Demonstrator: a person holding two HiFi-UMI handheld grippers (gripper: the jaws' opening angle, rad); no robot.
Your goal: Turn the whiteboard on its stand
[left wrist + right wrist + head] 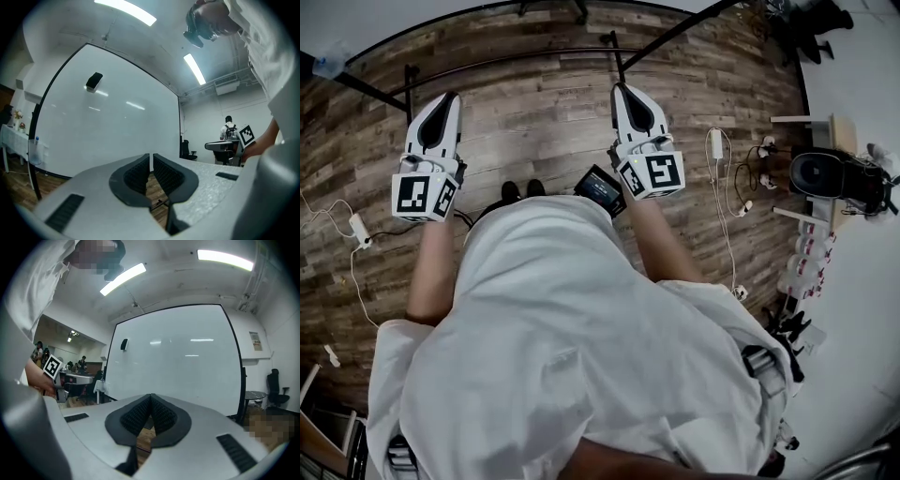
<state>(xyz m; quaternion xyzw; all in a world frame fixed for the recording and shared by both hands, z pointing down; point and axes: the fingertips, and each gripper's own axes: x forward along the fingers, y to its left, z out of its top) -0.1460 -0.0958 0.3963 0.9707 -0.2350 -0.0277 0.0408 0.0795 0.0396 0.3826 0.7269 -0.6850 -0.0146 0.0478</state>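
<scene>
White shirt (pixel 572 356); wood-plank floor (pixel 534 112); whiteboard (pixel 173 362); ceiling lights (pixel 225 258).

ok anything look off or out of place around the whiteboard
Nothing stands out. The black-framed white whiteboard stands clean, a black eraser stuck on its face; a white power strip lies loose on the wooden floor.

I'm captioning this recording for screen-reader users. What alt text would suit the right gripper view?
The right gripper, jaws shut with nothing between them, points at a large whiteboard in a black frame, which stands some way off and untouched. A small dark object, likely an eraser, sticks near the board's upper left edge, and strip lights glow on the ceiling.
</scene>
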